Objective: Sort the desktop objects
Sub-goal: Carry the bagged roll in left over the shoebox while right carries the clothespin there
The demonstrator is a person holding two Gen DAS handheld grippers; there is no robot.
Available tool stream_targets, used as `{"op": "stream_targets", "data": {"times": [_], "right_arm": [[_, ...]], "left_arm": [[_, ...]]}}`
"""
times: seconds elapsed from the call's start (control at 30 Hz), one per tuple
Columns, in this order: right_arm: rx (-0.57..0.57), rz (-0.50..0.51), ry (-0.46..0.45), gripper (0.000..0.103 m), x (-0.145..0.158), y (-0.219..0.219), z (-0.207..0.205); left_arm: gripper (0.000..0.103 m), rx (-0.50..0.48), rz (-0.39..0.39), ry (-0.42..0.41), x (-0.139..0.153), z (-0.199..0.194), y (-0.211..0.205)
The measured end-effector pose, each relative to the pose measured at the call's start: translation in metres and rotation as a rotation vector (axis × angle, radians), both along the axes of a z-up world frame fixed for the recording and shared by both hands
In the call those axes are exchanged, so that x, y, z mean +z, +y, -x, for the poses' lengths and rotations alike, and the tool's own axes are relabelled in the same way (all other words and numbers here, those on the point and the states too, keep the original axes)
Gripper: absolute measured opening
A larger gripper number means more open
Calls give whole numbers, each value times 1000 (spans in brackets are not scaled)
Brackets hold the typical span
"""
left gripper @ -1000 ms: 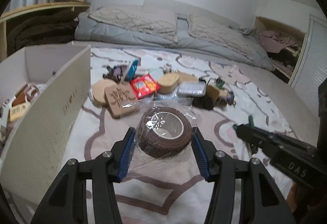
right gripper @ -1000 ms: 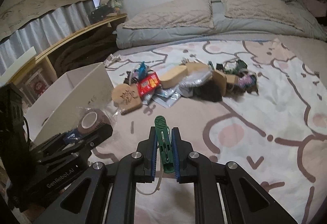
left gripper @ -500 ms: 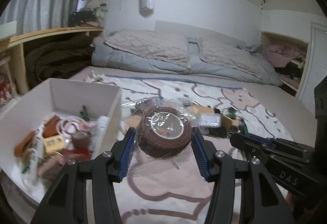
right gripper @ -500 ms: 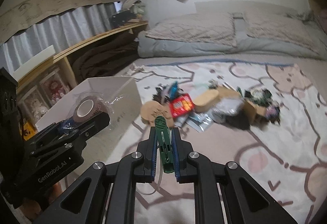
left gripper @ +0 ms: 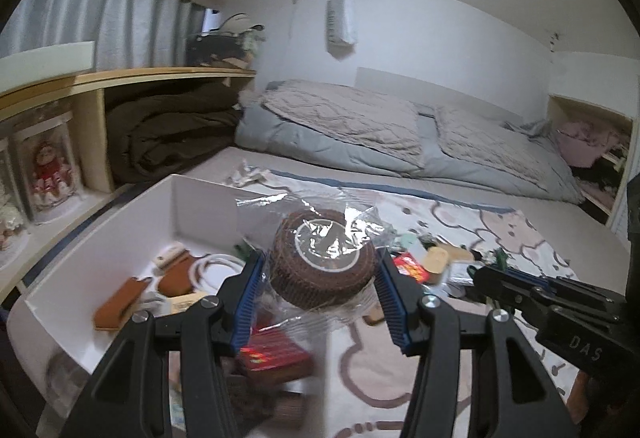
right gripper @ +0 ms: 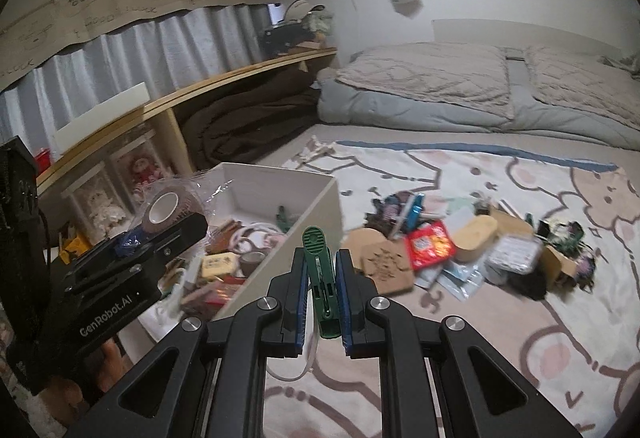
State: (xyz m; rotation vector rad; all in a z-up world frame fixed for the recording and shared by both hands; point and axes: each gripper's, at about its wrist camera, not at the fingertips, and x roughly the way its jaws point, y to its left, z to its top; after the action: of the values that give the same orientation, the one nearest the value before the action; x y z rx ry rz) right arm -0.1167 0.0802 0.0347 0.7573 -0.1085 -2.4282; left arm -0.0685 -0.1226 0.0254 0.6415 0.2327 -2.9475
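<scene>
the patterned blanket (right gripper: 520, 318) carries a white box (right gripper: 316, 222) at its left edge and a loose pile (right gripper: 460, 250) mid-blanket. only the right view shows the green clip (right gripper: 320, 278) pinched by the right gripper (right gripper: 322, 302). the left gripper (left gripper: 318, 298) clamps a wrapped brown tape roll (left gripper: 322, 258) above the box rim, hiding some contents

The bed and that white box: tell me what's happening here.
A person is sorting clutter with two handheld tongs. The left tongs grip a plastic-wrapped brown tape roll over the white box, which already holds items. The right tongs clamp a green clip. A pile remains on the blanket.
</scene>
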Motion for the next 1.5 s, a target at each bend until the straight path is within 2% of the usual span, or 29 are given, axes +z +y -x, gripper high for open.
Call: {"op": "stream_targets", "data": {"times": [0.33,0.67,0.97,1.17,1.5], "right_arm": [[64,-3,-20,14,3,-45,4],[121,-12,-53,14,-4,-81,6],[191,-32,-93,14,-11,-115,8],[244,-25,-145,14,-17,-138,10],[292,26,-302,14,-32,-177,30]], "left_arm": [[53,127,-10,-45,2,-5,-71],[53,193,-12,-123,-20,1,-116],[53,172,5,-204,-39,12,-127],[54,149,45,-257,-47,18,-128],[54,161,23,-277,-50,17,-141]]}}
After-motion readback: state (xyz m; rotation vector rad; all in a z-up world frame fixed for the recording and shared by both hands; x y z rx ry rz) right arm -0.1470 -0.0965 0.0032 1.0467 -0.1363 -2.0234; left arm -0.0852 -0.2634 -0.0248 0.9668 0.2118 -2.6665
